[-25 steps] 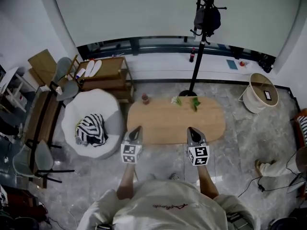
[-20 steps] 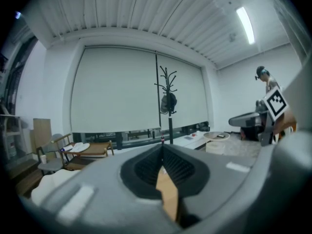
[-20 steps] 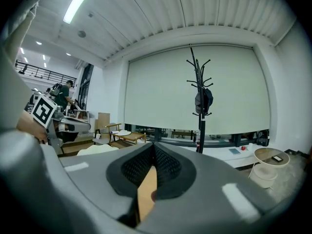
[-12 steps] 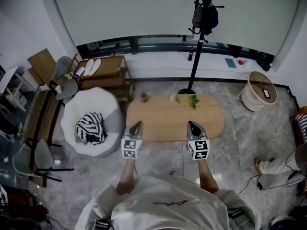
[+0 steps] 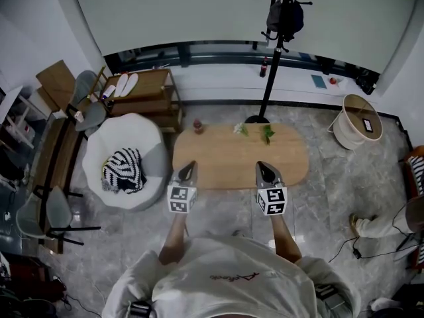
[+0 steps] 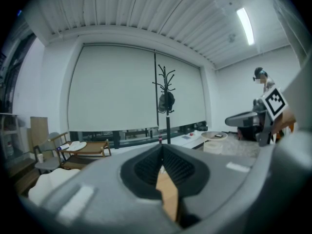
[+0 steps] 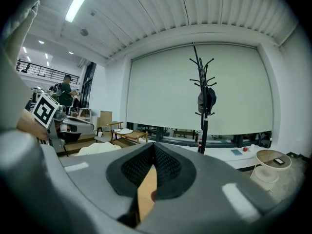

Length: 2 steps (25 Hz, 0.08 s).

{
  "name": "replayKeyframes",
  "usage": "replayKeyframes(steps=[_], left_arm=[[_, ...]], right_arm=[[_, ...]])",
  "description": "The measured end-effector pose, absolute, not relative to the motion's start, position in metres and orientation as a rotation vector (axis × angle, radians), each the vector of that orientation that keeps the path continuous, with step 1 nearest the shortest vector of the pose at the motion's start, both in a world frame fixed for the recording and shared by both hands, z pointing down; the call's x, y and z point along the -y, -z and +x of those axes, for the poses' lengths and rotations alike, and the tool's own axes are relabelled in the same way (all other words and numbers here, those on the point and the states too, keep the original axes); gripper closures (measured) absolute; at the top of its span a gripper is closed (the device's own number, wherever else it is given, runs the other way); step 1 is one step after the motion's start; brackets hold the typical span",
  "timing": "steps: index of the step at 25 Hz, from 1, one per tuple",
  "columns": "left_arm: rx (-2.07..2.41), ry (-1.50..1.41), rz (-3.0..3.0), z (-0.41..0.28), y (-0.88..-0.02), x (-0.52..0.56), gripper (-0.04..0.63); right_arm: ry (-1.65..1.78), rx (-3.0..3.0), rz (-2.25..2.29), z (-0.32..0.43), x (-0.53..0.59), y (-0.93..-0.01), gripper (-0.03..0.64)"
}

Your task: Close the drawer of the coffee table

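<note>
Two grey hand-held grippers are pointing side by side at the oval light-wood coffee table (image 5: 228,158), which is lying just ahead of and under their tips. The left gripper (image 5: 191,165) is keeping its jaws pressed together on nothing, its tip over the table's near left part. The right gripper (image 5: 260,165) is likewise pinched shut and empty, over the near right part. Whether either tip is touching the wood, I cannot tell. From above, the tabletop is hiding the table's front, so no drawer is showing.

Each gripper's marker cube (image 5: 181,199) is carrying black-and-white square patterns, without letters. A line of cursive print on the person's pale shirt (image 5: 232,277) is too small to read.

Beyond the tips, at the table's far edge, a small reddish jar (image 5: 197,126) and some green sprigs (image 5: 267,134) are standing. Left of the left gripper, a white beanbag chair (image 5: 126,144) is holding a black-and-white striped cloth (image 5: 124,171). Farther ahead, a black coat stand (image 5: 271,65) is rising beside a dark red-capped bottle (image 5: 264,67) whose label is illegible.
</note>
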<state>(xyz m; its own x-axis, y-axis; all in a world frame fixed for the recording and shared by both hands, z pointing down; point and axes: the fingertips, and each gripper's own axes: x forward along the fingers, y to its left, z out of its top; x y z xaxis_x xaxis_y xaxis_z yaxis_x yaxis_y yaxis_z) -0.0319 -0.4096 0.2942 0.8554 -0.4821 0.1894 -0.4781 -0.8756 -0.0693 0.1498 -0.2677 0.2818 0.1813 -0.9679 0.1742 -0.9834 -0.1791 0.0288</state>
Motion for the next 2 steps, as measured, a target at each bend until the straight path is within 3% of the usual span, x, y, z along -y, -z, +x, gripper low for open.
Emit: replayKeyframes(steps=[2], left_arm=[[-0.78, 0.323, -3.008, -0.0328, -0.295, 0.4106, 0.594]], right_arm=[[-0.175, 1.923, 2.303, 0.1485, 0.2696, -0.2825, 0.612]])
